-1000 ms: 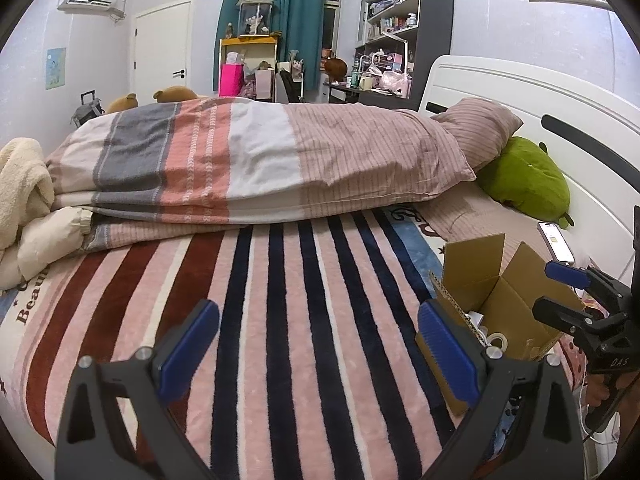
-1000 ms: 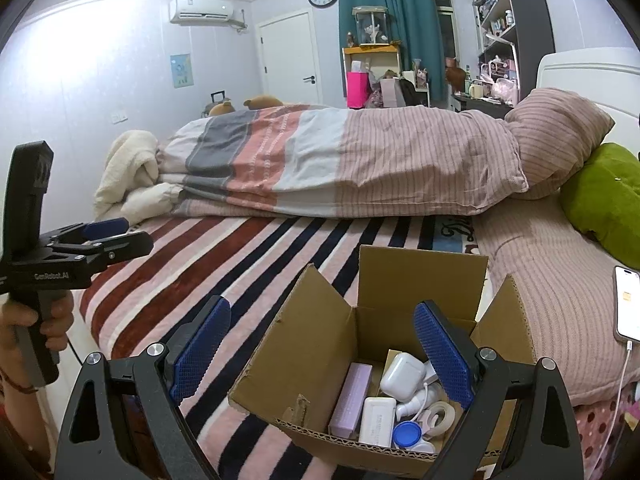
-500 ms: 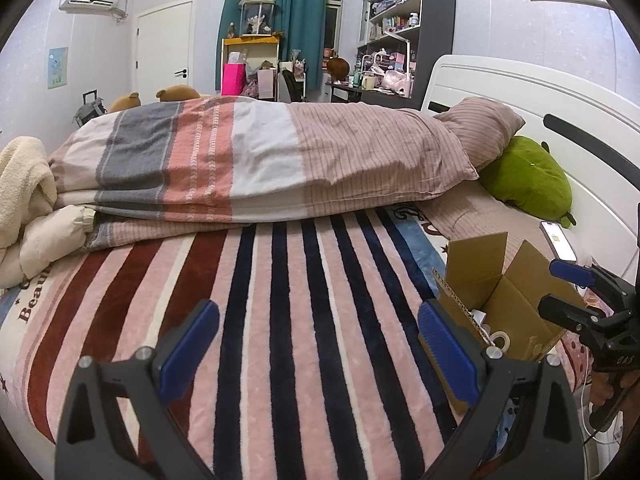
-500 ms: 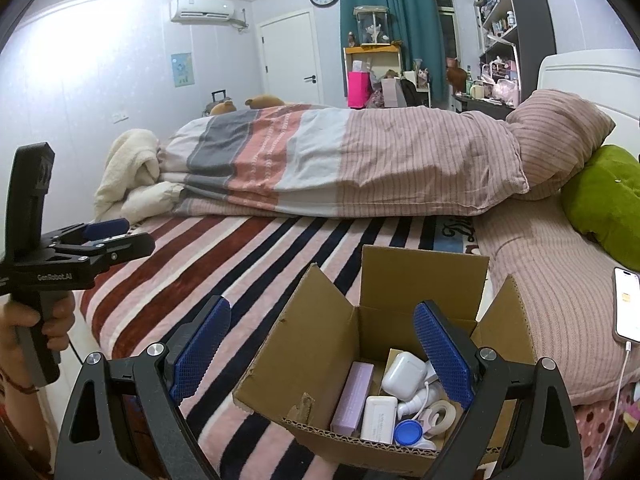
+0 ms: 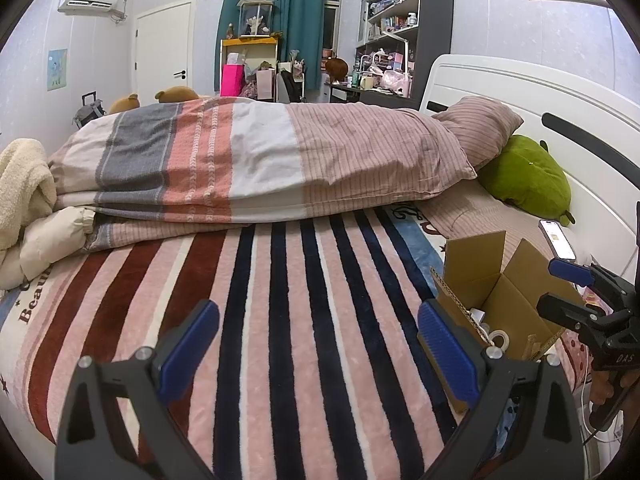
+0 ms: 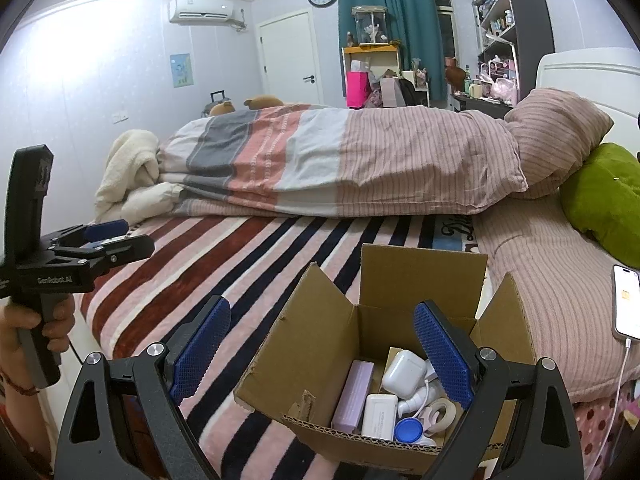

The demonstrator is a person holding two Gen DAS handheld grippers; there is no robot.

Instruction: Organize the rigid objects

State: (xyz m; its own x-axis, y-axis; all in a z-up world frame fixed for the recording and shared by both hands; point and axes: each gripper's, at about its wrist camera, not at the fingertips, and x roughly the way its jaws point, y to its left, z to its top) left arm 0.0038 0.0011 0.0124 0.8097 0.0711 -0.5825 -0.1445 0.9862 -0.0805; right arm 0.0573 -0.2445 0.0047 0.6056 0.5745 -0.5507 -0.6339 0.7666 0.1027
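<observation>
Over the last second almost nothing has shifted: we keep the right claw (image 6: 322, 354) spread wide and empty above the cardboard box (image 6: 316, 360), only a little closer. The left claw (image 5: 318, 346) is equally wide and empty over bare striped blanket (image 5: 280, 300). The small hard things, an earbud case (image 6: 403, 368), a purple box (image 6: 354, 394), a tape roll (image 6: 440, 411) and a blue lid (image 6: 408, 430), all lie inside the box, which fits both packing and unpacking. The upright flaps crowd any reach; a phone (image 6: 627, 300) charges nearby.
</observation>
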